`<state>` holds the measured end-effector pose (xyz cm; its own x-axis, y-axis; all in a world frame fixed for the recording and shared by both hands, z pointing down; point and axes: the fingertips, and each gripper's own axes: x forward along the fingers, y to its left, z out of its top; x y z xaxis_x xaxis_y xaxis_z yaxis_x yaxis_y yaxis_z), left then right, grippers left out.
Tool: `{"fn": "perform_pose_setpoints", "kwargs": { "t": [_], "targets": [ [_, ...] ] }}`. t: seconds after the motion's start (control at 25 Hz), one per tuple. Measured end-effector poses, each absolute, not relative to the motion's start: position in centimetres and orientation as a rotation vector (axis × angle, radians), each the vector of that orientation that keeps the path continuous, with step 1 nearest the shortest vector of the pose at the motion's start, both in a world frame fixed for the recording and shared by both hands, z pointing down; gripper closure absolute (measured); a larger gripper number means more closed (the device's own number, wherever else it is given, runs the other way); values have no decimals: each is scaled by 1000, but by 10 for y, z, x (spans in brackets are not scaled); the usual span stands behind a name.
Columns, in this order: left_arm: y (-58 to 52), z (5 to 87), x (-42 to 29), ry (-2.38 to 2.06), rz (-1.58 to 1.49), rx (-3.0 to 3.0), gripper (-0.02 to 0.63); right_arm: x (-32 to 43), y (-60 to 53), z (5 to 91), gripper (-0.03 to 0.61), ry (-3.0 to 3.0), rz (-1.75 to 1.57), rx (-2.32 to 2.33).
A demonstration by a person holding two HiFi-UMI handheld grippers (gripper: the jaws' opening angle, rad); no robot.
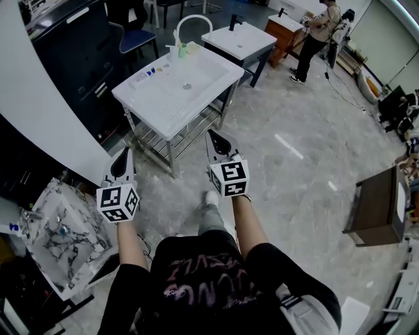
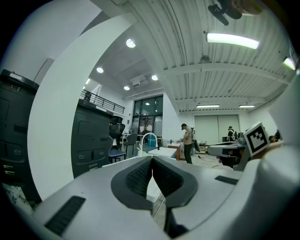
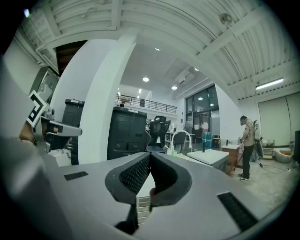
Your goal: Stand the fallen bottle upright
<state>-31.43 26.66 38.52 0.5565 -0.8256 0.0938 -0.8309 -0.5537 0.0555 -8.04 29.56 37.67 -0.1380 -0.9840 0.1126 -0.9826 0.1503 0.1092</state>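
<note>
Left hand-held gripper (image 1: 124,154): jaws were together, empty.
Right hand-held gripper (image 1: 213,136): jaws were together, empty.
Desk (image 1: 215,67): white, stood beyond both.
Bottle (image 1: 182,50): green, at desk's far edge.

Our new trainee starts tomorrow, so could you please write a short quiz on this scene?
1. True or false: both the left gripper and the right gripper have jaws shut on nothing.
2. The arched white faucet stands on: A) the white sink; B) a brown cabinet; C) the floor.
3. In the head view, the marble-patterned basin lies lower ____.
Key: 1 true; 2 A; 3 left.
</note>
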Motion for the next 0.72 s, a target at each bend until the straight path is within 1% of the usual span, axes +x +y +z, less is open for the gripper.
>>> {"fn": "perform_pose_setpoints", "kwargs": {
  "t": [0.28,0.72],
  "targets": [
    [213,406,-286,-1433,125,2649,597,-48,239,395,566,-2273,55,1948],
    [77,438,-199,-1498,273,2556,597,56,93,438,566,-2296,135,1863]
  ]
}}
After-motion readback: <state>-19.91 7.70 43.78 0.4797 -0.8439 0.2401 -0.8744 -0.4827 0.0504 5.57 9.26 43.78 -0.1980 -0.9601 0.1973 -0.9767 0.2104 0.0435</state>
